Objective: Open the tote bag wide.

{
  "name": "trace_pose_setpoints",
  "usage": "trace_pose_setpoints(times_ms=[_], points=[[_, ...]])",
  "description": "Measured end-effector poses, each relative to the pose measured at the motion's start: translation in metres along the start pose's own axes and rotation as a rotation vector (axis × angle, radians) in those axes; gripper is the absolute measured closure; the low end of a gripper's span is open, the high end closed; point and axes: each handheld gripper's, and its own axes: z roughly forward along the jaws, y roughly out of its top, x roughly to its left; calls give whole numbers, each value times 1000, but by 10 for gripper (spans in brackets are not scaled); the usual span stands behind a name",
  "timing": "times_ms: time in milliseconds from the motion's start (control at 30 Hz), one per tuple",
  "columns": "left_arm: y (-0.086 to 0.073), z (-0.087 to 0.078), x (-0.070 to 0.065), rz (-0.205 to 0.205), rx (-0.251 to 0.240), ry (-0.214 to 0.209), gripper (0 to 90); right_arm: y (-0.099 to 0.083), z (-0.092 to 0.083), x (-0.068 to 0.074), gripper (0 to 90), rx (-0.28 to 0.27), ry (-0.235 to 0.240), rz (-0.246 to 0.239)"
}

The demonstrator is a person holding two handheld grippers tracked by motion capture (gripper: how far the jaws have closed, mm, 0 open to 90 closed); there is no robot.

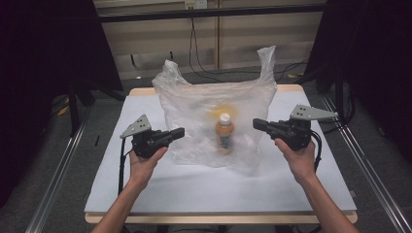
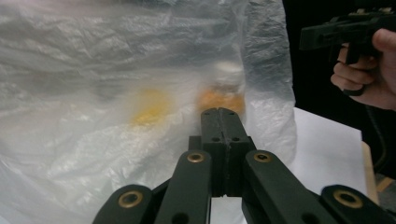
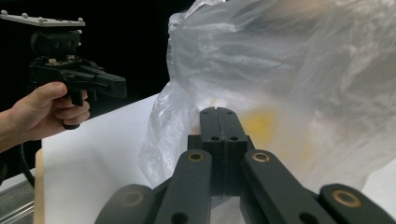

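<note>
A clear plastic bag [image 1: 214, 116] stands upright in the middle of the white table [image 1: 194, 189], its two handles sticking up. Inside it I see an orange bottle with a white cap [image 1: 224, 130] and a blurry yellow thing [image 1: 221, 109] behind it. My left gripper [image 1: 180, 132] is to the bag's left, jaws shut and empty, pointing at the bag. My right gripper [image 1: 256, 123] is to the bag's right, also shut and empty, pointing inward. In the left gripper view the shut jaws [image 2: 223, 112] face the bag [image 2: 116, 93]. In the right gripper view the shut jaws [image 3: 218, 111] face the bag [image 3: 289, 84].
The table's near edge [image 1: 218, 216] lies toward the person. Metal rails [image 1: 58, 170] run along both sides of the table on the floor. Cables [image 1: 199, 63] hang behind the table. Dark curtains flank the scene.
</note>
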Motion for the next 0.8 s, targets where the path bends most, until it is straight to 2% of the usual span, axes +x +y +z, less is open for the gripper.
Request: trace_pose_setpoints(times_ms=[67, 167, 233, 333, 367, 433, 533, 600, 733, 800], points=[[8, 2, 2, 5, -7, 10, 900, 6, 3, -2, 900, -1, 1, -3], [21, 6, 4, 7, -20, 4, 900, 18, 6, -3, 900, -2, -6, -16], [31, 8, 5, 29, -21, 5, 900, 27, 9, -4, 900, -4, -3, -19], [47, 13, 9, 30, -39, -4, 900, 42, 17, -6, 900, 6, -5, -24], [51, 15, 10, 17, -53, -3, 900, 46, 19, -6, 900, 10, -7, -30], [59, 19, 12, 31, -44, 13, 900, 55, 24, -6, 900, 10, -6, -39], [68, 24, 14, 34, -47, 13, 900, 68, 31, -6, 900, 11, -15, -55], [73, 27, 14, 30, -54, 10, 900, 77, 35, -8, 900, 8, -15, -56], [82, 32, 17, 54, -38, 11, 900, 92, 44, -13, 900, 23, -31, -59], [85, 34, 20, 47, -51, 2, 900, 96, 47, -15, 900, 25, -35, -56]])
